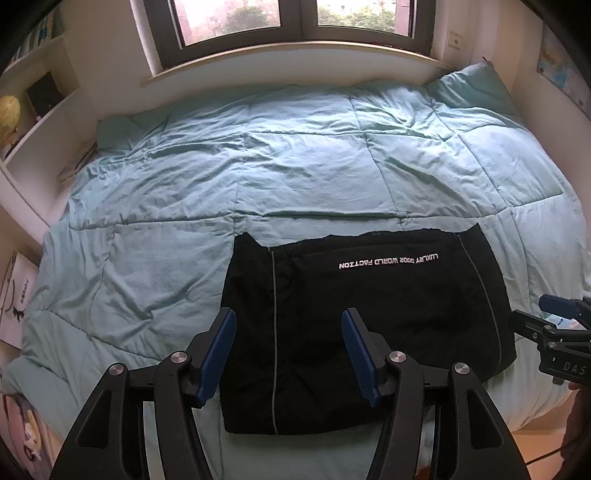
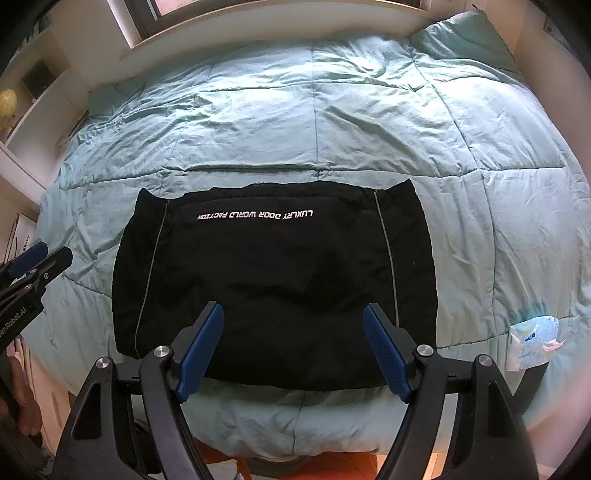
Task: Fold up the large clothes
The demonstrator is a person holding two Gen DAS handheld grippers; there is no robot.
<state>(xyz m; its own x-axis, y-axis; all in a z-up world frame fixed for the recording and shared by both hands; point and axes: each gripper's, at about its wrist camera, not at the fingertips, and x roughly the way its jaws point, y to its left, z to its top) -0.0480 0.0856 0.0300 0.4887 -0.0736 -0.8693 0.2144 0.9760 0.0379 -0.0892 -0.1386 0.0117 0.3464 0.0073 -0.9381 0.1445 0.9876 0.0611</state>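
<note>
A black garment [image 1: 369, 325] [image 2: 273, 280] lies folded into a flat rectangle near the front edge of the bed, with white lettering and two grey piping lines on it. My left gripper [image 1: 288, 354] hovers above the garment's left part, jaws wide apart with nothing between the blue pads. Over the garment's near edge my right gripper [image 2: 293, 350] stands open too, and empty. Each gripper shows at the edge of the other's view: the right gripper [image 1: 557, 325] at far right, the left gripper [image 2: 29, 269] at far left.
A light teal quilt [image 1: 295, 158] [image 2: 314, 110] covers the whole bed. A small plastic packet [image 2: 532, 343] lies on the quilt to the right of the garment. White shelves [image 1: 40, 122] stand at the left, a window [image 1: 295, 22] behind the bed.
</note>
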